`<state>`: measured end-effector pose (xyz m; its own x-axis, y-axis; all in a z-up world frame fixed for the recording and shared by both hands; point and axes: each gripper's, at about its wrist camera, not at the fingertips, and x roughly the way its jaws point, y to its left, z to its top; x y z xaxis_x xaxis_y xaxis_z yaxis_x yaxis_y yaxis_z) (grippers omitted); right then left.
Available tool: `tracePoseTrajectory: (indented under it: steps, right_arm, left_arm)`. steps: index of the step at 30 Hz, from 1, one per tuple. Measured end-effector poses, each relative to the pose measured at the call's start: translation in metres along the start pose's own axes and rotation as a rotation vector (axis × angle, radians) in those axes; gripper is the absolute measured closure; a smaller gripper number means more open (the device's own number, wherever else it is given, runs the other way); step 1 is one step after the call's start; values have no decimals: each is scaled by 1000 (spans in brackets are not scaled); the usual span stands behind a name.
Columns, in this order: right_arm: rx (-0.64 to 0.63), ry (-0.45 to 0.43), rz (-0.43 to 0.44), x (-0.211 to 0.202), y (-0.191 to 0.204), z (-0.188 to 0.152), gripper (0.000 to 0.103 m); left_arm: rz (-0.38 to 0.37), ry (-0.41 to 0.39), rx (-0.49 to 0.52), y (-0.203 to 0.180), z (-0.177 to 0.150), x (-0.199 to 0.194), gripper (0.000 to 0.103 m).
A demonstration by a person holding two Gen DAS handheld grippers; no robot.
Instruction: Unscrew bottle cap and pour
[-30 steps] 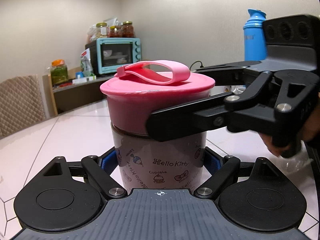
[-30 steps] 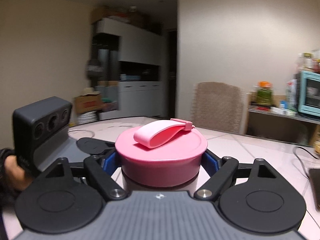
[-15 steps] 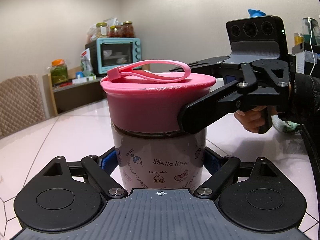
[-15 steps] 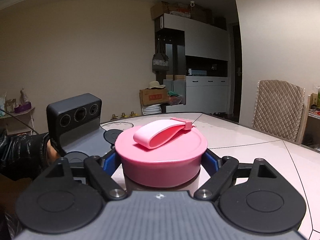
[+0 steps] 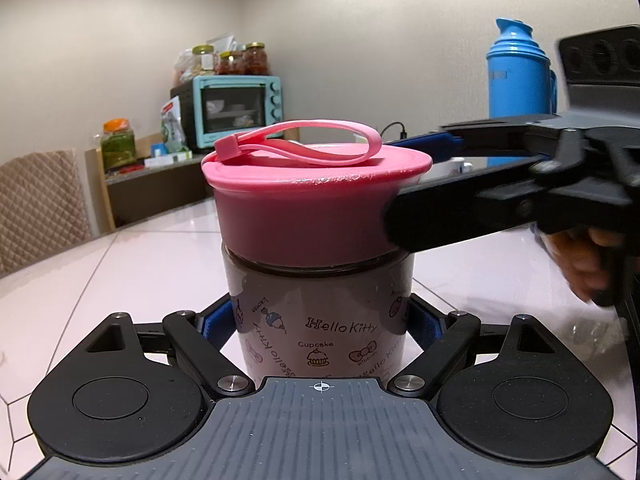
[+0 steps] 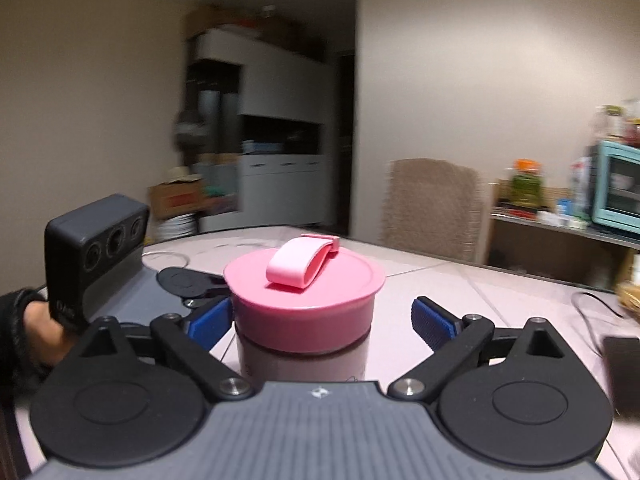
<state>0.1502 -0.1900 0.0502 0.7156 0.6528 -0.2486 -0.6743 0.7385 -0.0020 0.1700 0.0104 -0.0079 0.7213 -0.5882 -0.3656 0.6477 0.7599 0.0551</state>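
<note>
My left claw [image 5: 320, 328] is closed on the bottle [image 5: 320, 320] body, which stands upright on the counter [image 5: 120, 264]. My right claw [image 6: 320, 316] is open wide around the pink cap [image 6: 304, 304]; the pad [image 6: 210, 320] at 9 o'clock is almost touching, the other is apart.

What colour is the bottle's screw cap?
Pink, with a paler pink strap loop on top; the cap shows best in the left wrist view.
</note>
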Motion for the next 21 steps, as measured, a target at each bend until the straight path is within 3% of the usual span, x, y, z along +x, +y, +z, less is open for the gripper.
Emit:
tracePoseTrajectory:
  steps: [12,21]
  right_arm:
    - [36,-25,-186,28,35,-8,5]
    - [53,-37,-242,39,45,-15,6]
  left_arm:
    - [0,0,-1,2,0,0,13]
    - [0,0,-1,2,0,0,13]
